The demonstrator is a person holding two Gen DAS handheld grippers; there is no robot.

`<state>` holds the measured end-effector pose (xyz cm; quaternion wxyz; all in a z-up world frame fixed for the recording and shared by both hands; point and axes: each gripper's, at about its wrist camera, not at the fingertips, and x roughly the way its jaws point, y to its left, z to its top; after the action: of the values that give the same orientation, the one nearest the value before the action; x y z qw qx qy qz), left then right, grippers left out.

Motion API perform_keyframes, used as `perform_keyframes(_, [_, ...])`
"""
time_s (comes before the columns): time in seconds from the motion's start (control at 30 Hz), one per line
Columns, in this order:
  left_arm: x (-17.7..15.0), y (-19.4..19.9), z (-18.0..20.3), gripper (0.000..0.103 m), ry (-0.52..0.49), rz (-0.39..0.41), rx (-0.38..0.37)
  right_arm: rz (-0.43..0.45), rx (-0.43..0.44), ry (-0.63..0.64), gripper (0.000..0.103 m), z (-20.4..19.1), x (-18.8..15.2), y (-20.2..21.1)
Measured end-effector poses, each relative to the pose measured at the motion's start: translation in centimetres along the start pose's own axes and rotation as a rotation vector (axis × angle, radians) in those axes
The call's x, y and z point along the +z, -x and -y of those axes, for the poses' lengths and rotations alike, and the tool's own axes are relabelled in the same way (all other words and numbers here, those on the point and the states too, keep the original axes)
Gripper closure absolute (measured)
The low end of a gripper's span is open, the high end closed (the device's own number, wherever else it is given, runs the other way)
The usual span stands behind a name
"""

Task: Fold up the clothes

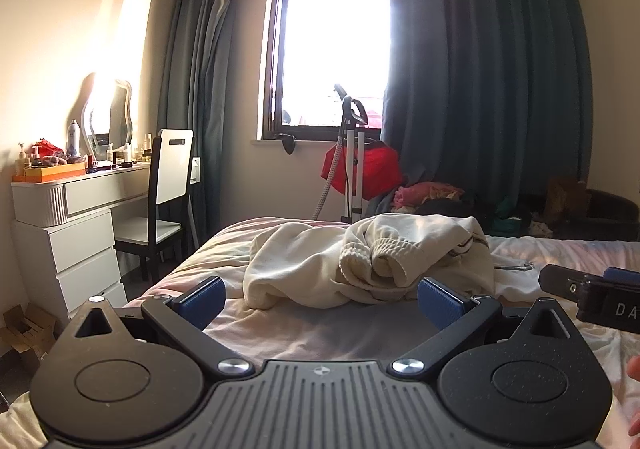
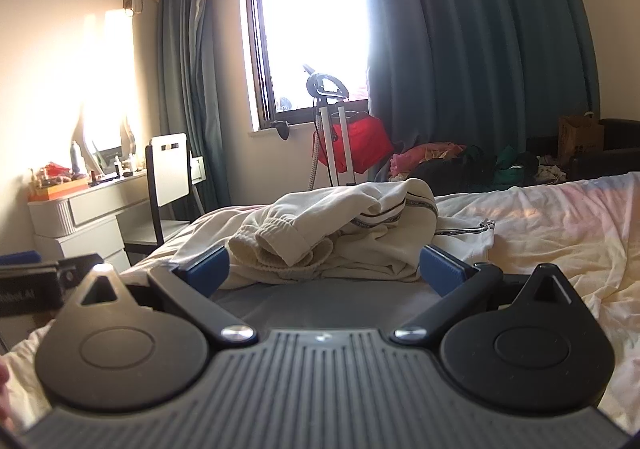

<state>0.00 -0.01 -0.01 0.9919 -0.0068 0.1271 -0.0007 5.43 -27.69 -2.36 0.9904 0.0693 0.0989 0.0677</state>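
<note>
Sunlight pours through the window (image 1: pixel 336 45) at the far end of this bedroom, with dark blue curtains (image 1: pixel 480 89) hanging on both sides. Below me is the bed (image 2: pixel 560 225), covered in a pale, wrinkled sheet. My task thing, a cream sweatshirt (image 1: pixel 360 261), lies in a crumpled heap near the far end of the bed, toward its left edge, with one ribbed cuff sticking up on top. I hold my left gripper (image 1: pixel 320 299) low over the bed, just in front of the heap, with its blue pads spread wide and nothing between them. My right gripper (image 2: pixel 324 269) sits just beside it, also spread wide and empty, its pads close to the near edge of the sweatshirt; I cannot tell if they touch it. Past the left edge of the bed stand a white dresser (image 1: pixel 72 233) with bottles and a mirror on top, and a chair (image 1: pixel 164 201). Beyond the far end of the bed I see a garment steamer (image 1: pixel 352 153) with something red hanging on it, and a pile of clothes (image 2: pixel 460 161) on the floor.
</note>
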Motion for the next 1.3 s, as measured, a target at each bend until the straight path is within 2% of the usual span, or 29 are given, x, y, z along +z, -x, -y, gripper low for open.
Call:
perform_keyframes(0.23, [-0.3, 0.0, 0.7, 0.0, -0.039, 0.01, 0.003, 0.003, 0.001, 0.015, 0.0, -0.1, 0.2, 0.0])
perform_keyframes(0.5, [0.0, 1.0, -0.1, 0.0, -0.019, 0.04, -0.01, 0.004, -0.009, 0.042, 0.0, -0.6, 0.0, 0.1])
perform_keyframes(1.13, [-0.1, 1.1, 0.0, 0.0, -0.025, 0.032, -0.013, 0.0, -0.019, 0.042, 0.0, -0.7, 0.0, 0.3])
perform_keyframes(1.3, [0.0, 0.9, 0.0, 0.0, -0.025, 0.031, -0.014, -0.025, -0.05, 0.032, 0.0, -0.7, 0.2, 0.0])
